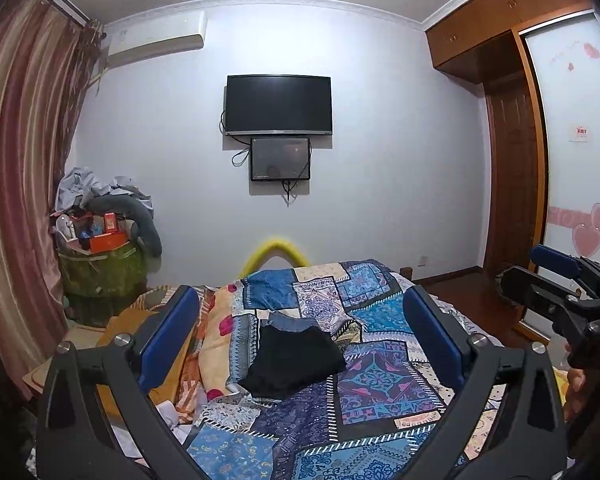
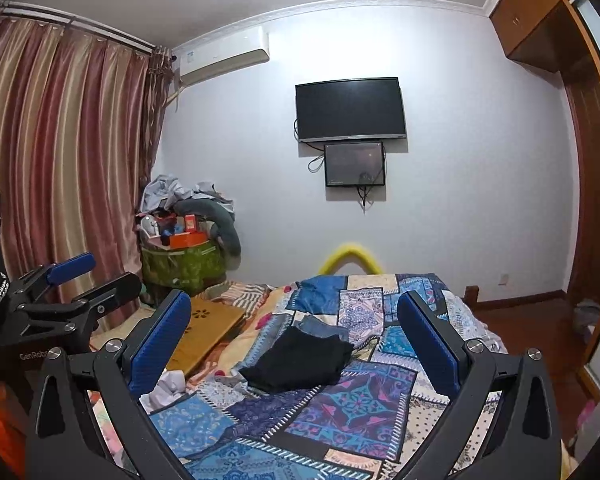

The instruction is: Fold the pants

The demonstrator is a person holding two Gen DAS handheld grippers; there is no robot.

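Left gripper (image 1: pixel 300 344): held up in the air, pointing forward, level; its two blue-padded fingers (image 1: pixel 168 340) are spread wide apart with nothing between them.
Left gripper from the right wrist view (image 2: pixel 88 284): seen at the left edge from the side, the fingers parted, black frame behind them.
Right gripper (image 2: pixel 294 340): also raised and pointing forward, level; blue-padded fingers (image 2: pixel 430 344) spread wide, gripping nothing.
Right gripper from the left wrist view (image 1: pixel 540 276): at the right edge, side on, fingers parted.
Hand (image 1: pixel 574 388): a little of it shows at the right edge, behind the right gripper's black handle.
Spacing: the two grippers are side by side, apart, not touching.
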